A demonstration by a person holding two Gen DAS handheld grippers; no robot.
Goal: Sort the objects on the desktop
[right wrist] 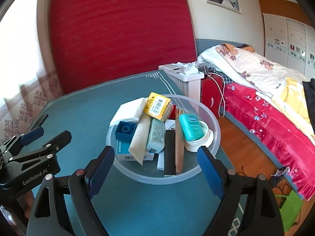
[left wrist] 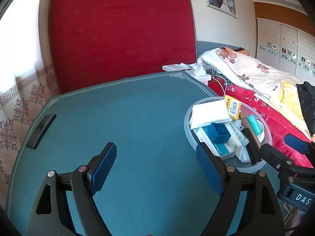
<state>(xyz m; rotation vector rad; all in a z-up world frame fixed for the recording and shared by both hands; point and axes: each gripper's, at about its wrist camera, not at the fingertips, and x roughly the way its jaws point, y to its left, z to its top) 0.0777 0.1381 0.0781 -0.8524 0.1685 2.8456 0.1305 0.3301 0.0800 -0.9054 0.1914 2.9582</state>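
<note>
A clear plastic bowl (right wrist: pixel 213 122) on the teal table (right wrist: pixel 82 106) holds several items: a yellow box (right wrist: pixel 158 106), a white packet (right wrist: pixel 130 109), a blue brick (right wrist: pixel 126 130), a teal soap-like case (right wrist: pixel 191 126) in a white cup, boxes and dark sticks. My right gripper (right wrist: pixel 155 169) is open and empty just before the bowl's near rim. My left gripper (left wrist: pixel 155 169) is open and empty over bare table, left of the bowl (left wrist: pixel 188 131). A black flat bar (left wrist: pixel 41 130) lies at the table's far left.
A red upright mattress (left wrist: pixel 122 29) stands behind the table. A bed (right wrist: pixel 265 106) with bedding lies to the right. A white bin (right wrist: pixel 187 78) stands past the table's far corner. The left gripper also shows in the right wrist view (right wrist: pixel 46 135).
</note>
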